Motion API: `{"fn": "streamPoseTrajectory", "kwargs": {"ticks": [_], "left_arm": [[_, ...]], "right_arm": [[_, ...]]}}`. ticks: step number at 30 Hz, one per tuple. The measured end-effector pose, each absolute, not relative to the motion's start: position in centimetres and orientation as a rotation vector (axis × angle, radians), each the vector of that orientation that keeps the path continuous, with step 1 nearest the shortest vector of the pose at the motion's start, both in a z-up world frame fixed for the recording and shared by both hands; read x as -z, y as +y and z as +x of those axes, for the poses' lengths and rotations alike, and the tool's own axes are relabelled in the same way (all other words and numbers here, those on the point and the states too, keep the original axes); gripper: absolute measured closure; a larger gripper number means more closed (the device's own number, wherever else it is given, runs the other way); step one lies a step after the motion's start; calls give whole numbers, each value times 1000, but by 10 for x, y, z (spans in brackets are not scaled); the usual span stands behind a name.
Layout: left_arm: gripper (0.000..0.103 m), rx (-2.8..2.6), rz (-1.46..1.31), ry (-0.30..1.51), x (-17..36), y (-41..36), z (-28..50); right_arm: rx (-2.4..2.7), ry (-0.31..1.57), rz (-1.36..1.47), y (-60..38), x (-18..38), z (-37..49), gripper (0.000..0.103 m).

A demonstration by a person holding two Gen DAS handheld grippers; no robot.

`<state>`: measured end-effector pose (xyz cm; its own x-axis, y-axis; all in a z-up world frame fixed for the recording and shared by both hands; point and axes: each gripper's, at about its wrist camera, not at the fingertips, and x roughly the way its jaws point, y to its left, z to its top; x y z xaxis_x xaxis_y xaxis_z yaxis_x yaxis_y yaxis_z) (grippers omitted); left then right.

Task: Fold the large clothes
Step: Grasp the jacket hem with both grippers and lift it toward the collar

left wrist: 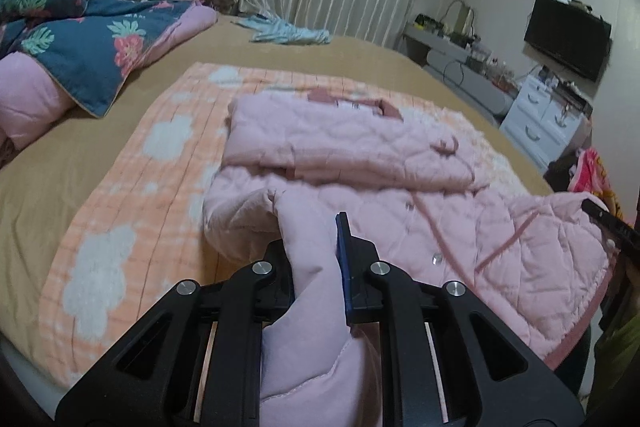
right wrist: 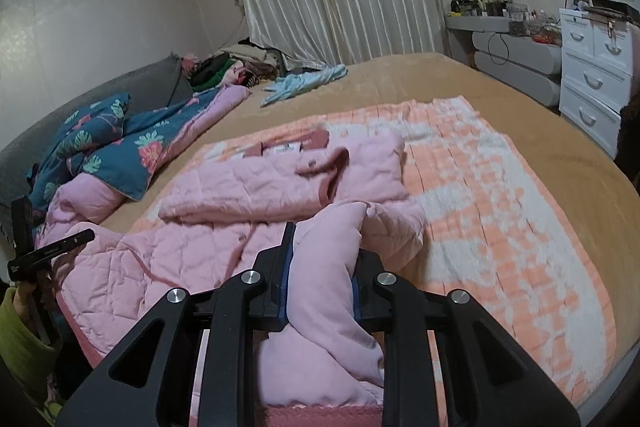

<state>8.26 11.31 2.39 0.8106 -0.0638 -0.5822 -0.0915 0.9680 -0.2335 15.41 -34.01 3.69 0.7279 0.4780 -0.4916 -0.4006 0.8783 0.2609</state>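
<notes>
Hem-lift step: left gripper (left wrist: 316,247) and right gripper (right wrist: 320,251) fingers clamp the pink quilted jacket (left wrist: 400,155); next, carry the hem toward its collar.

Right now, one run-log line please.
stage: mid-fold | left gripper: shut on pink quilted jacket hem | right gripper: shut on hem | sleeves: folded in | surface: orange blanket

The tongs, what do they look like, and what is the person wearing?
Both tongs, left and right, are black, with angular arms that have cut-out slots, round silver screws at the joints and blue pads inside the fingers. The person wears a green sleeve.
</notes>
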Motion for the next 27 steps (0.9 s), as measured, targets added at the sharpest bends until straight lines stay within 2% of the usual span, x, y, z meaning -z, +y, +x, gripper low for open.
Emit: {"fn": "streamPoseTrajectory", "kwargs": {"ticks": [27], "left_arm": [[95, -71, -328, 516, -87, 151, 138]], "right_arm": [[-463, 494, 229, -344, -93, 212, 83]]}}
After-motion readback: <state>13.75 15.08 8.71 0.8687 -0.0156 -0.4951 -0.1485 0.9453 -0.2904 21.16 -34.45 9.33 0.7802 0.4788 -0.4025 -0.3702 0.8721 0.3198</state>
